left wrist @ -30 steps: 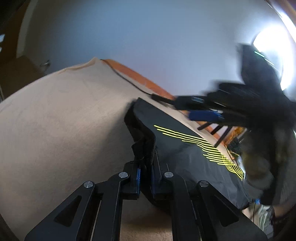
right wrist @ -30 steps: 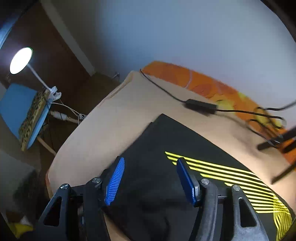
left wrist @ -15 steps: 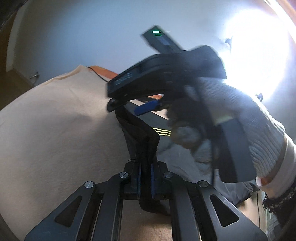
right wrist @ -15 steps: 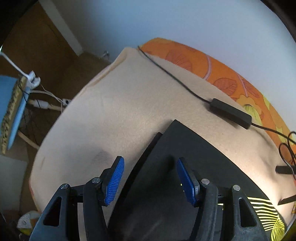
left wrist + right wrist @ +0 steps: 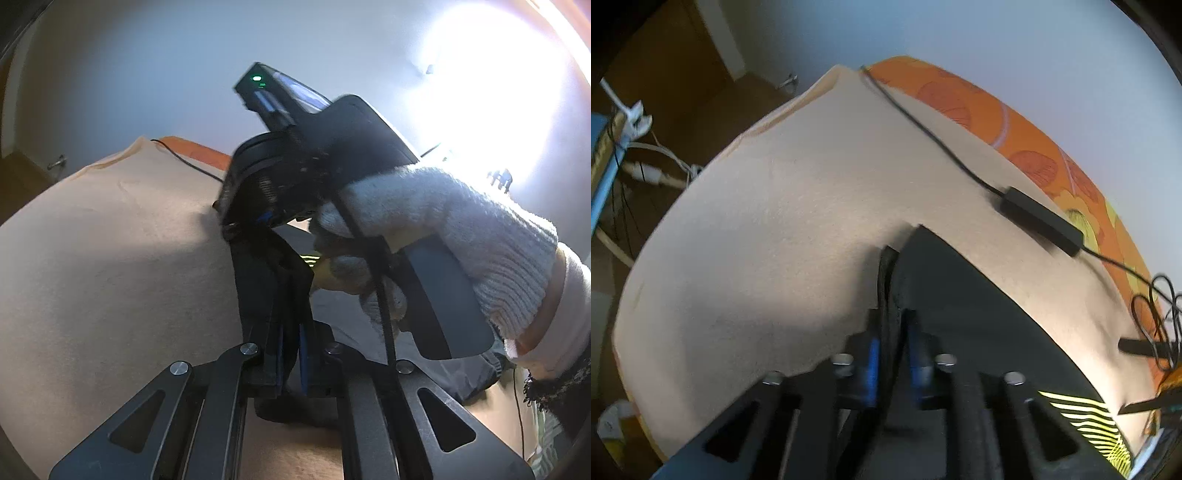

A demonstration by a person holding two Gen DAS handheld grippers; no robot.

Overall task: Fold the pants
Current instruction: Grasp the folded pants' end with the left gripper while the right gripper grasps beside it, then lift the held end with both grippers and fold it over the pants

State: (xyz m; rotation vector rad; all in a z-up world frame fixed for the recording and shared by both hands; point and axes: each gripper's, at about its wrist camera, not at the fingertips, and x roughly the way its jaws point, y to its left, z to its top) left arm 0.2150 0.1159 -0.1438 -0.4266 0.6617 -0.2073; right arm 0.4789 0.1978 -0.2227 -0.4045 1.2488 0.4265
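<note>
Since half a second ago, right gripper (image 5: pixel 892 354) fingers closed on the black pants (image 5: pixel 960 314) edge; left gripper (image 5: pixel 290 354) still pinching pants. Beige bed (image 5: pixel 775 229), white wall behind.

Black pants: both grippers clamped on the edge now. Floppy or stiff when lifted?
Likely floppy: the black pants bunch into thin folds between the right gripper pads. Probably light: the edge pinched by the left gripper stands up without dragging. The unheld part would likely sag onto the beige blanket.

My left view: gloved right hand (image 5: pixel 436 236) hides most of the black yellow-striped pants (image 5: pixel 269 280); window glare (image 5: pixel 491 92) blown out.
</note>
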